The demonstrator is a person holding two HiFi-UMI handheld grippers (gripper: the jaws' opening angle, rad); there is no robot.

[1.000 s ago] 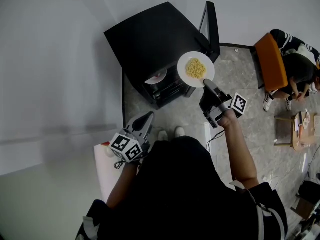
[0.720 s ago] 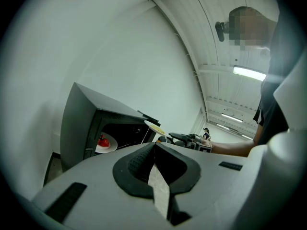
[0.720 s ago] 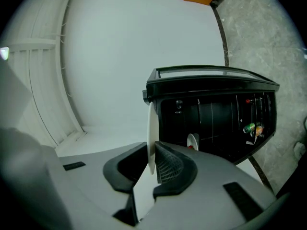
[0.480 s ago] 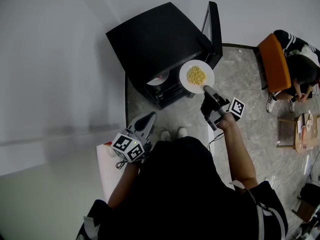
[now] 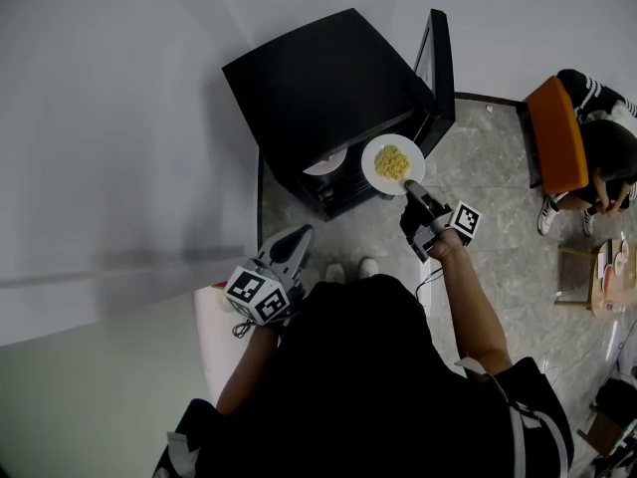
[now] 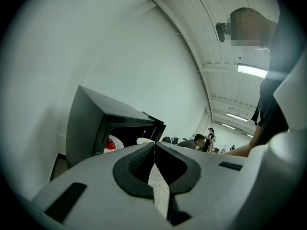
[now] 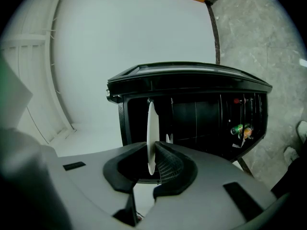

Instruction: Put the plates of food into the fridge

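Lowered since a second ago, the plate of yellow food is now hanging level just in front of the open fridge, close to the front edge of its shelves and beside the swung-out door. The right gripper is clamping the plate's near rim – in the right gripper view the plate is showing edge-on, pinched between the two jaws. A second plate carrying something red is lying inside the fridge, at the front edge of a shelf. The left gripper is hovering well back from the fridge with its jaws pressed together and nothing between them. Small cans are standing in the door rack. On the stone floor off to the right, a person is sitting on an orange chair.
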